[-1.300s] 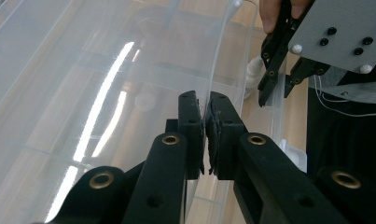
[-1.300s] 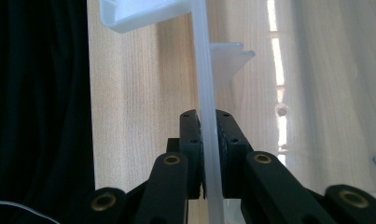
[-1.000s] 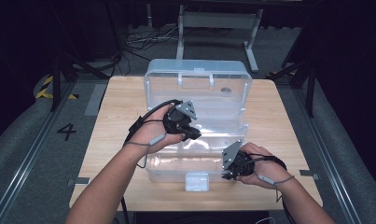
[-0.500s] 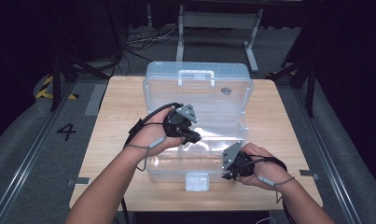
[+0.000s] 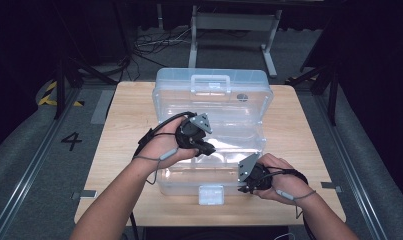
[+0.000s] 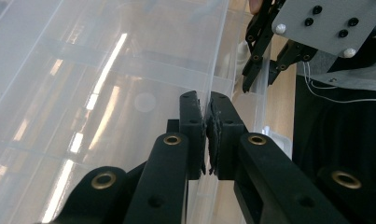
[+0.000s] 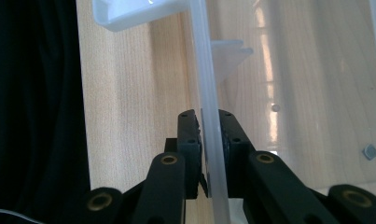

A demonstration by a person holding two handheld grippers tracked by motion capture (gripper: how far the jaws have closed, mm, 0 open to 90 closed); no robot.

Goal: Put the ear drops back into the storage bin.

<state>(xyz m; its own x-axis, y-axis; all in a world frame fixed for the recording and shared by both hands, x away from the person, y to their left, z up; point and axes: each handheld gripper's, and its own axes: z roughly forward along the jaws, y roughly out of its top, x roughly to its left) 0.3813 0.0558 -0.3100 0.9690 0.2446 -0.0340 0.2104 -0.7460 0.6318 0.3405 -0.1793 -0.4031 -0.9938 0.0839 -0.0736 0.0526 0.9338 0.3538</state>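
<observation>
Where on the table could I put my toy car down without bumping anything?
The wooden table is bare on the strip left of the clear plastic box, and on the strip right of it toward the far corner. The near middle is crowded: the left gripper and right gripper both clamp the box's walls there.

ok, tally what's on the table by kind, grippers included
Clear plastic storage box with open lid: 1
Black two-jaw grippers, left gripper and right gripper, each clamped on a wall of the box: 2
Light wooden table: 1
Total: 4
</observation>
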